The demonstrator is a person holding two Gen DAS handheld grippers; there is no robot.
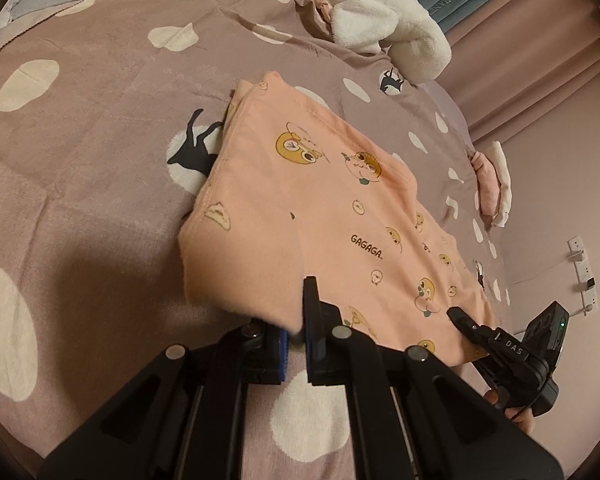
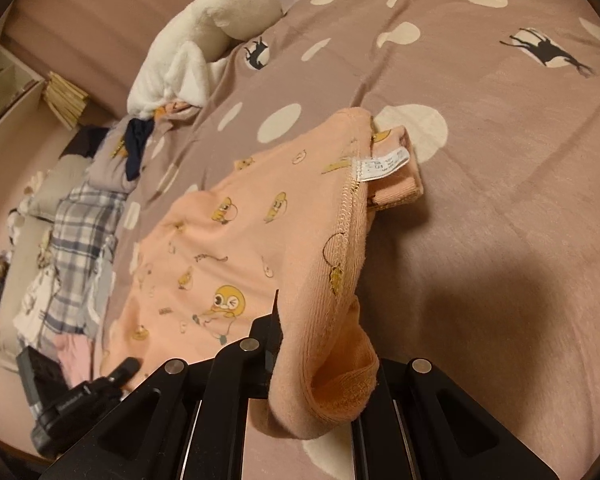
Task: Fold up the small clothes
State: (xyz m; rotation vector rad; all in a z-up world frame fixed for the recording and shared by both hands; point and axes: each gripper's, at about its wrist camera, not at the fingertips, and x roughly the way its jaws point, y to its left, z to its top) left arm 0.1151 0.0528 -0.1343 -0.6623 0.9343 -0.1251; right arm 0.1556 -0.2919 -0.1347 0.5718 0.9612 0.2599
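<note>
Left gripper (image 1: 296, 340) clamped on near hem of peach printed garment (image 1: 300, 200); right gripper (image 2: 300, 344) likewise pinched shut on opposite near corner, cloth draped over its fingers; garment lifted at near edge, far part lying on dotted mauve bedspread (image 1: 100, 120); white care label (image 2: 384, 166) exposed at far fold; white fleece (image 1: 380, 20) far right; plaid clothes (image 2: 80, 240) piled at left.
</note>
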